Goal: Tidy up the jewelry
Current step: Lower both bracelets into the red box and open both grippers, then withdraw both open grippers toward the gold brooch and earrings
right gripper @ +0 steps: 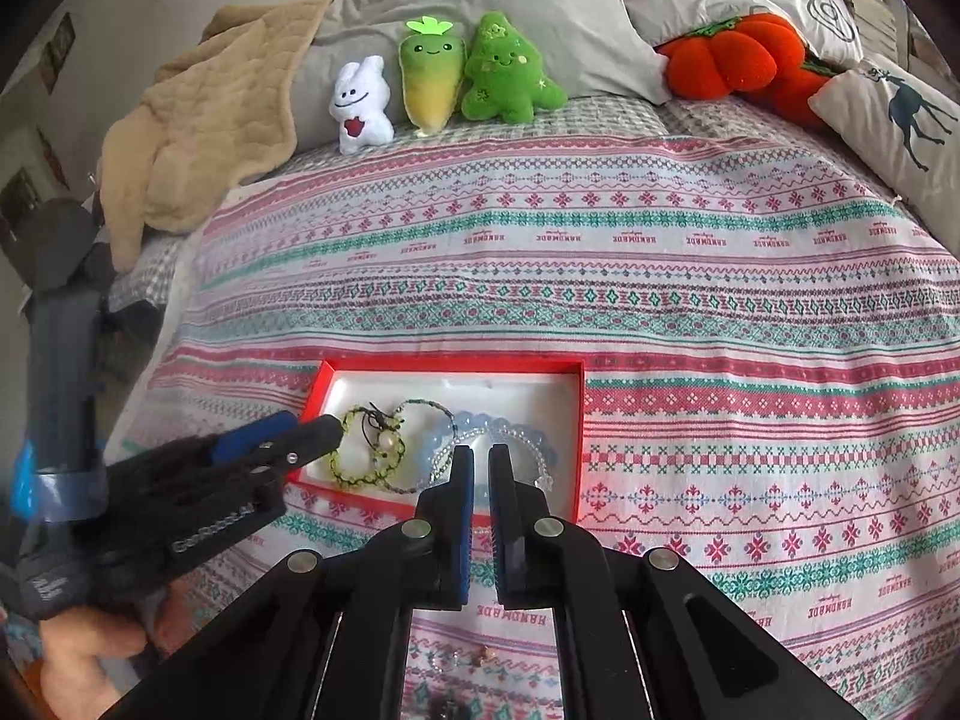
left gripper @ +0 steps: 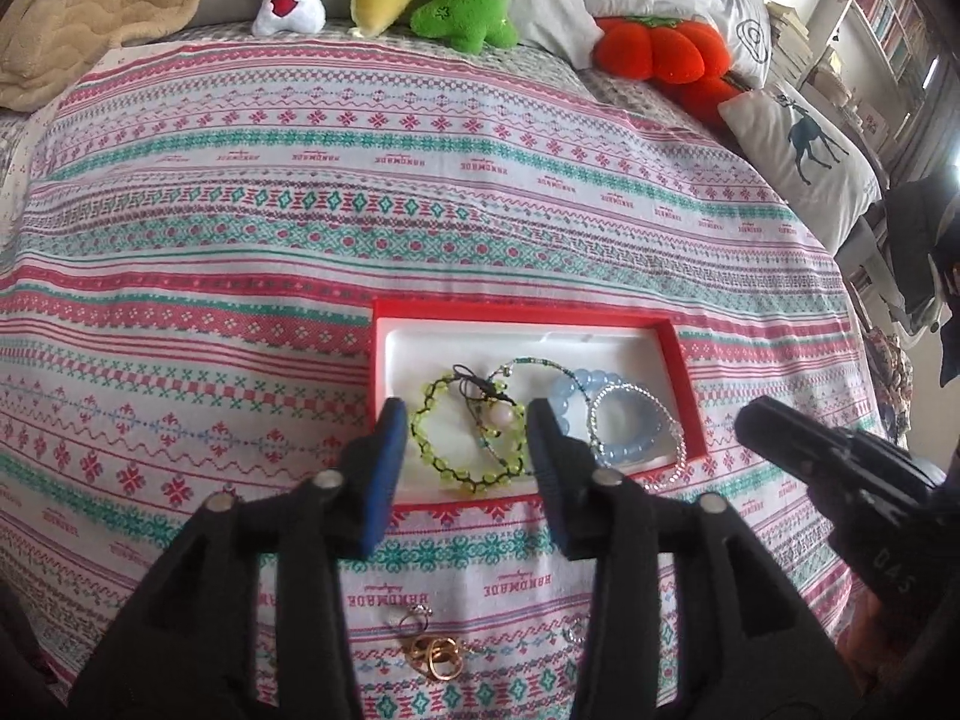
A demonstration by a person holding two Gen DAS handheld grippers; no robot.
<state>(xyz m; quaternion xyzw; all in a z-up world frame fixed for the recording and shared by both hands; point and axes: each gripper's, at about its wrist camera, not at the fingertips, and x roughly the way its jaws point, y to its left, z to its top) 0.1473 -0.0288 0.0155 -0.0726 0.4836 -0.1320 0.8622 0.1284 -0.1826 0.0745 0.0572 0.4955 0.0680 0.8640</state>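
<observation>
A red box (left gripper: 522, 311) with a white liner lies on the patterned bedspread. In it are a green bead bracelet (left gripper: 459, 450), a thin teal beaded one (left gripper: 528, 365), a pale blue bead bracelet (left gripper: 627, 420) and a clear bead one (left gripper: 675, 450). My left gripper (left gripper: 467, 420) stands open just above the green bracelet, whose loop shows between the fingers with the pads off it. My right gripper (right gripper: 481, 462) is shut with nothing in it, hovering over the box's near edge by the blue bracelet (right gripper: 510, 426). The left gripper (right gripper: 312, 425) shows at the box's left end.
Gold rings (left gripper: 435, 657) and a small silver ring (left gripper: 573, 633) lie loose on the bedspread in front of the box. Plush toys (right gripper: 456, 78), an orange plush (right gripper: 738, 57), pillows and a beige blanket (right gripper: 198, 138) line the far side of the bed.
</observation>
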